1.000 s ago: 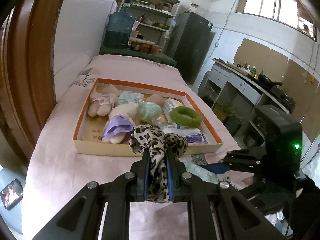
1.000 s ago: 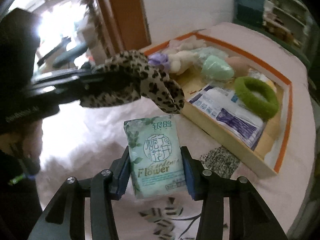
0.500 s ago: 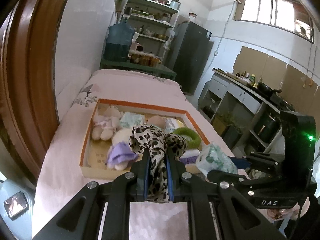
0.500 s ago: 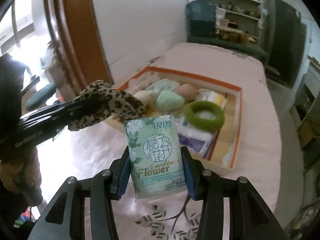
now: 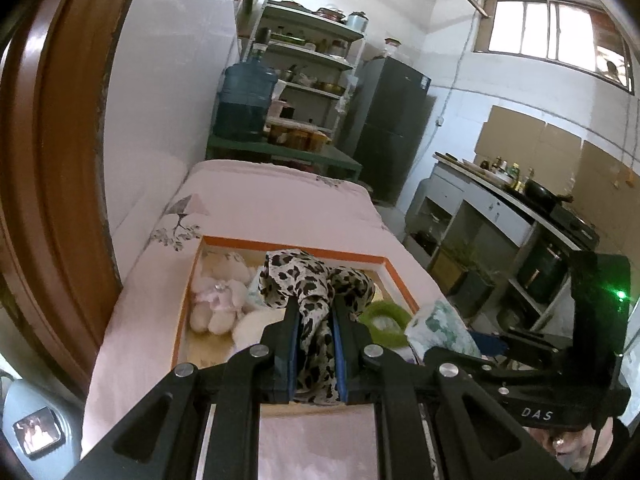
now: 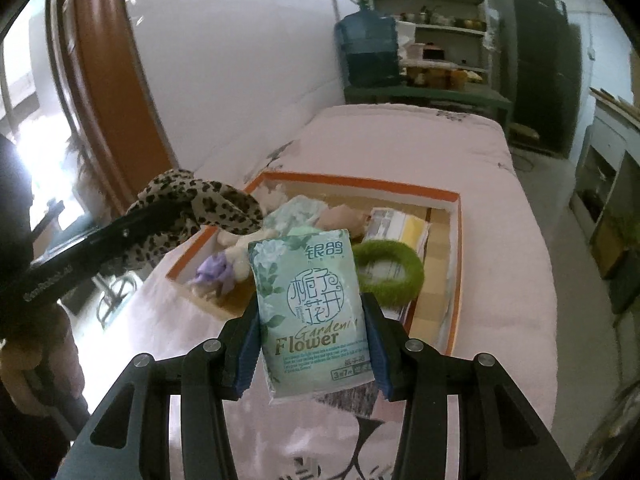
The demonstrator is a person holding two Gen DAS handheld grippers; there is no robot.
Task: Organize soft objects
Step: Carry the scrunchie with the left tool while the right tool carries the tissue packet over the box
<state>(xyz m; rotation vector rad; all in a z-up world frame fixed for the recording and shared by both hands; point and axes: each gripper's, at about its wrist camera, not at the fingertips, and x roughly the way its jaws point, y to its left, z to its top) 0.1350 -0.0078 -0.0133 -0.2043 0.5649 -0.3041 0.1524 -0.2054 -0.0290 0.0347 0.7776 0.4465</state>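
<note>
My left gripper (image 5: 314,320) is shut on a leopard-print scrunchie (image 5: 308,280), held in the air in front of the orange-rimmed box (image 5: 294,247). In the right wrist view the same scrunchie (image 6: 200,200) hangs at the left over the box's near corner. My right gripper (image 6: 312,312) is shut on a pale green tissue pack (image 6: 312,304) printed "Flower", lifted above the pink bedding. Inside the box (image 6: 456,240) lie a green fuzzy ring (image 6: 390,276), a purple plush (image 6: 214,272), a white plush (image 5: 218,300) and other soft packs.
The box rests on a pink bed cover (image 5: 272,200) beside a white wall and a brown door frame (image 5: 52,160). Beyond the bed stand a blue water jug (image 5: 244,100), shelves and a dark fridge (image 5: 390,128). A counter (image 5: 500,200) runs along the right.
Both grippers have risen with their loads. The box now sits lower and smaller in both views. The right gripper has swung round to face along the bed toward the shelves.
</note>
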